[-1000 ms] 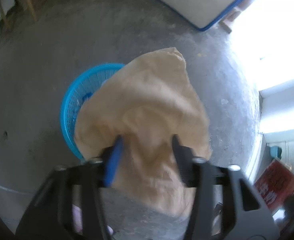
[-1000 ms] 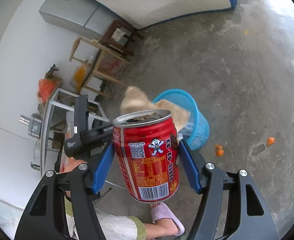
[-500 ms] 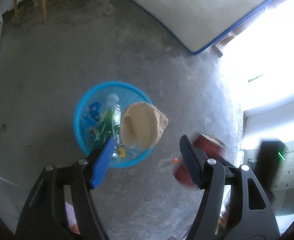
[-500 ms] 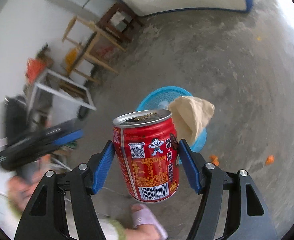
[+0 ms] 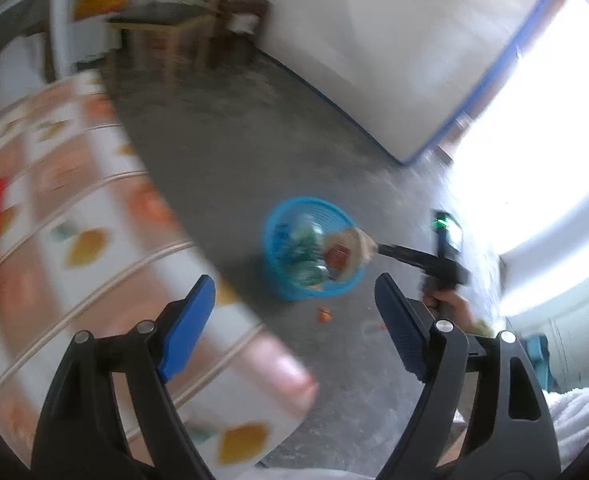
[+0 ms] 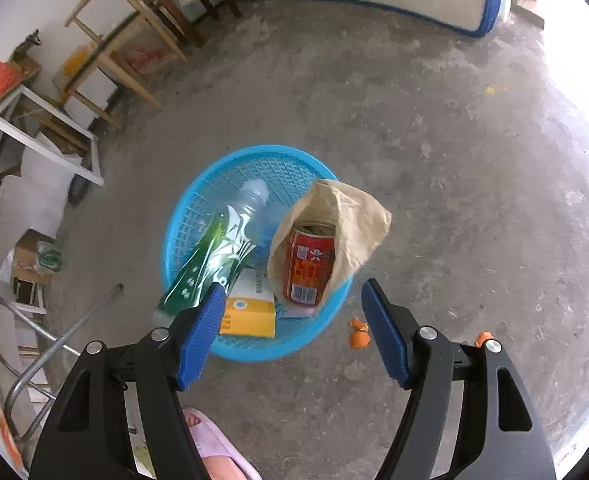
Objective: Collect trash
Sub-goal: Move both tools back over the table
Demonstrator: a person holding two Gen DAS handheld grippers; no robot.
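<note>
A: Starting nearest, what are the fingers doing?

B: The right gripper (image 6: pixel 290 328) points down over the blue basket (image 6: pixel 230 354), its fingers (image 6: pixel 202 334) opening with nothing between them. The left gripper (image 5: pixel 294 328) is also opening and empty, well apart from the basket, with a blurred patterned tabletop (image 5: pixel 74 240) just below its left finger.

A: And the trash?

B: The red can (image 6: pixel 308 266) stands in the basket, inside the mouth of a tan paper bag (image 6: pixel 358 220) that leans on the basket's right rim. Left of the can lie a yellow box (image 6: pixel 248 316) and a clear bottle with a green label (image 6: pixel 214 258), tilted across the basket's near-left rim.

A: Beyond the basket?

B: Orange peel scraps (image 6: pixel 358 334) lie on the concrete floor (image 6: pixel 454 160) just beside the basket's right side. Farther off, wooden stools (image 6: pixel 134 40) stand by the wall.
</note>
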